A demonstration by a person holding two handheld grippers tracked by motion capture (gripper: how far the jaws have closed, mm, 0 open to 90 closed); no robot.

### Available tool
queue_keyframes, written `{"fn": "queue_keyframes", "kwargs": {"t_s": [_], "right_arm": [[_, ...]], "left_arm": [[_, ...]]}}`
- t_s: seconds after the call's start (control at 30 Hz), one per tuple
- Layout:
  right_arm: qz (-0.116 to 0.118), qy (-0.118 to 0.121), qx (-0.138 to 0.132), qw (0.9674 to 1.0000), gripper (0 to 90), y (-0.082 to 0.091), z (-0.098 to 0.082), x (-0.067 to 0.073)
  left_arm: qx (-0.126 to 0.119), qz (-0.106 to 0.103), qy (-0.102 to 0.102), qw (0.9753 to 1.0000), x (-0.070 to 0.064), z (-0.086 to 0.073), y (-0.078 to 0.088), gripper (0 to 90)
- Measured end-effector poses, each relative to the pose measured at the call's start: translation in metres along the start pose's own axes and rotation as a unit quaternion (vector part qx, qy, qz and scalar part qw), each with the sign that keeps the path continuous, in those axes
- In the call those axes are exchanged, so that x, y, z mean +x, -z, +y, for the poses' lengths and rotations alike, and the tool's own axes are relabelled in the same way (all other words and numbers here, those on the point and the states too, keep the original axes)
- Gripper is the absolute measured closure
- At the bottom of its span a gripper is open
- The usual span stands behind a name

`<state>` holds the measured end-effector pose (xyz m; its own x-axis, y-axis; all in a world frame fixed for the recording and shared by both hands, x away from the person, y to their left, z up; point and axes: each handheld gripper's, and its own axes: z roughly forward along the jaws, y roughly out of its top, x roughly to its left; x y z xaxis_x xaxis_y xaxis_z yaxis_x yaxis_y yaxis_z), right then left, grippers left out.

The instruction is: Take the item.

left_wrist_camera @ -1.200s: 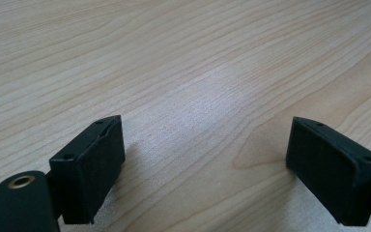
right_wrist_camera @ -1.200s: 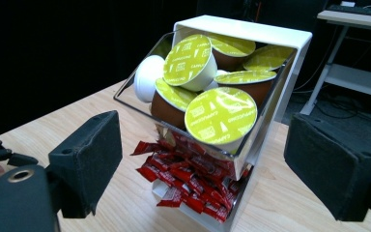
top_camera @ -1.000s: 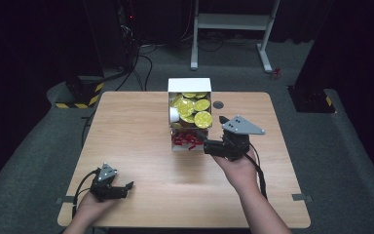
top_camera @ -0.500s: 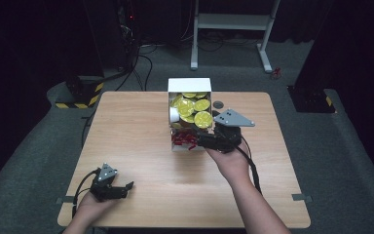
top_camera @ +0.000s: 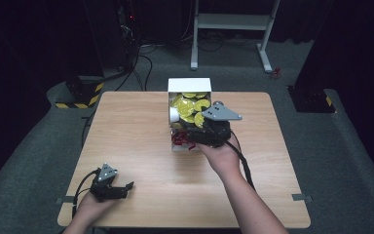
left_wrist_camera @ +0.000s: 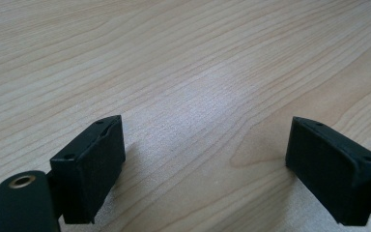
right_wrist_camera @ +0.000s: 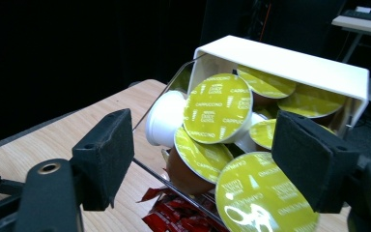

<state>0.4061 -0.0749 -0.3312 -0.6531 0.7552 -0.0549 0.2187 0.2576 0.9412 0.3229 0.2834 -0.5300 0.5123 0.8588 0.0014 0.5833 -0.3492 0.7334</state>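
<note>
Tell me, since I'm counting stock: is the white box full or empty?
Full: the white box is packed with yellow-lidded coffee capsules, stacked up to its open side.

Left gripper (left_wrist_camera: 207, 169), jaws wide apart, apparently resting low over bare wooden table (left_wrist_camera: 198, 63).

Your right gripper (top_camera: 191, 138) hides the white box's (top_camera: 190, 85) near end; inside it, yellow-lidded coffee capsules (right_wrist_camera: 217, 108) overlap; red foil packets (right_wrist_camera: 174, 220) run off the frame bottom.
</note>
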Motion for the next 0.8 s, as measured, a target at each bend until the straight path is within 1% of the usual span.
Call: {"fn": "queue_keyframes", "kwargs": {"t_s": [0.07,0.17,0.27,0.5,0.57,0.67,0.8], "right_arm": [[0.003,-0.001,0.003,1.0,24.1,-0.003,0.002,0.002],[0.006,0.004,0.003,1.0,25.6,-0.008,0.006,0.005],[0.01,0.001,0.004,0.9999,26.9,-0.013,0.01,0.007],[0.013,0.004,0.017,0.9998,26.9,-0.026,0.016,0.012],[0.011,0.003,0.023,0.9997,26.9,-0.029,0.014,0.012],[0.008,-0.002,0.034,0.9994,26.7,-0.033,0.012,0.01],[0.004,-0.006,0.034,0.9994,26.7,-0.034,0.012,0.008]], "left_arm": [[0.0,0.0,0.0,1.0,0.0,0.0,0.0,14.2],[0.0,0.0,0.0,1.0,0.0,0.0,0.0,14.3],[0.0,0.0,0.0,1.0,0.0,0.0,0.0,14.3],[0.0,-0.001,0.0,1.0,0.0,0.0,0.0,14.3],[0.0,-0.001,-0.003,1.0,0.0,0.0,0.0,14.3],[-0.002,-0.001,-0.002,1.0,0.0,0.0,0.0,14.3],[-0.002,-0.001,-0.001,1.0,0.0,0.0,0.0,14.3]]}}
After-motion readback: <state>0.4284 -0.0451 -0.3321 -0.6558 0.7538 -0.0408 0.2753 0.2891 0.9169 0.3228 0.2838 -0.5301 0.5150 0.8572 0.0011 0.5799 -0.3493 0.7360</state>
